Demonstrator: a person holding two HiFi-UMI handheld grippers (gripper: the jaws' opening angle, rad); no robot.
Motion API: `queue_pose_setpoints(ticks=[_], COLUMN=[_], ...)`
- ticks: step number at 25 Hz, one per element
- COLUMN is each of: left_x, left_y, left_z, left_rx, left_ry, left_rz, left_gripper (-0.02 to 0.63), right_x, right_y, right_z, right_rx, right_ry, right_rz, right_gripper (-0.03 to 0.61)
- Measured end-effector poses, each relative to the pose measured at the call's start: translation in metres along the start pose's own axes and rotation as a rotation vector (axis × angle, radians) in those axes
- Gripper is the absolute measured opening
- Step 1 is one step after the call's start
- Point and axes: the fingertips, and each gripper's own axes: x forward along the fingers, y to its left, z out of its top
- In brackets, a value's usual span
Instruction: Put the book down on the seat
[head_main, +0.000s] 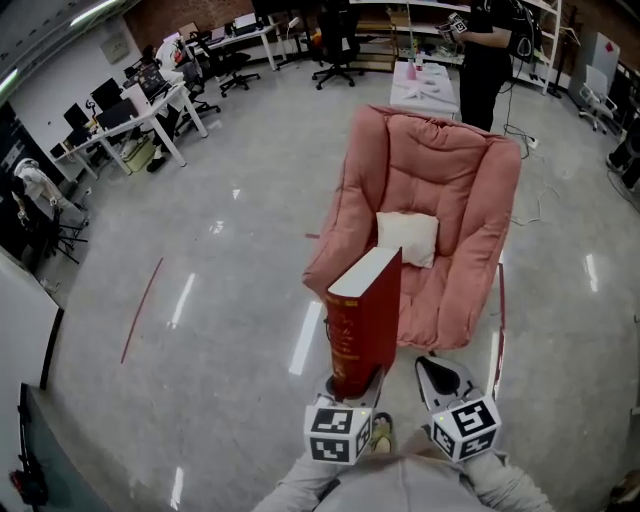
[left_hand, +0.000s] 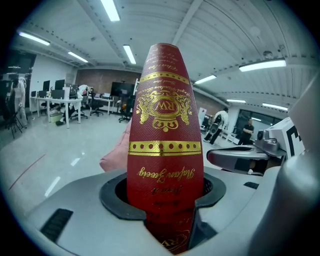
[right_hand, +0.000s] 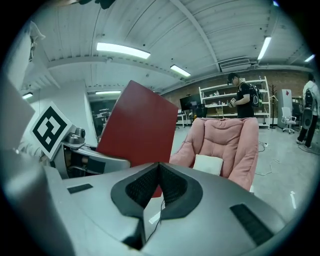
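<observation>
A thick red book (head_main: 365, 320) with gold lettering stands upright in my left gripper (head_main: 352, 385), which is shut on its lower end; the spine (left_hand: 165, 145) fills the left gripper view between the jaws. My right gripper (head_main: 440, 378) is beside it on the right, shut with nothing between its pads (right_hand: 157, 187); the book's red cover (right_hand: 137, 125) shows to its left. Ahead stands a pink padded chair (head_main: 440, 200) with a small white cushion (head_main: 407, 238) on the seat. The book hangs just in front of the chair's near edge.
A person in black (head_main: 487, 55) stands behind the chair by a low table (head_main: 425, 85). Desks with monitors and office chairs (head_main: 150, 95) line the far left. Shelving (right_hand: 220, 102) is at the back. Glossy floor (head_main: 200, 300) spreads left of the chair.
</observation>
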Motion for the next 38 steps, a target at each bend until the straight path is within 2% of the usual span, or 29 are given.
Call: queue_pose_setpoints(ticks=[11,18,21,33,38], left_x=[0.051,0.106,0.13,0.232,0.27], left_y=[0.016,0.023,0.027,0.041,0.036], left_z=[0.002,-0.005,-0.01,-0.054,-0.081], left_rx=[-0.022,-0.057,-0.071,-0.148,-0.142], left_ry=[0.072,0.135,0.17,0.314,0.383], left_rz=[-0.024,-0.023,-0.022,-0.03,-0.068], left_gripper=[0.238,0.238,0.238,0.238,0.239], right_x=[0.027,0.06,0.073,0.133,0.16], right_y=[-0.041,-0.088,-0.109,-0.173,-0.194], right_z=[-0.011,-0.016,-0.022,-0.048,-0.057], right_rx=[0.052,0.044,0.072,0.138,0.166], right_ry=[0.066,0.113,0.141,0.204,0.201], right_rz=[-0.041,-0.031,-0.035,-0.05,-0.062], right_gripper=[0.005,0.005,0.005,0.005,0.005])
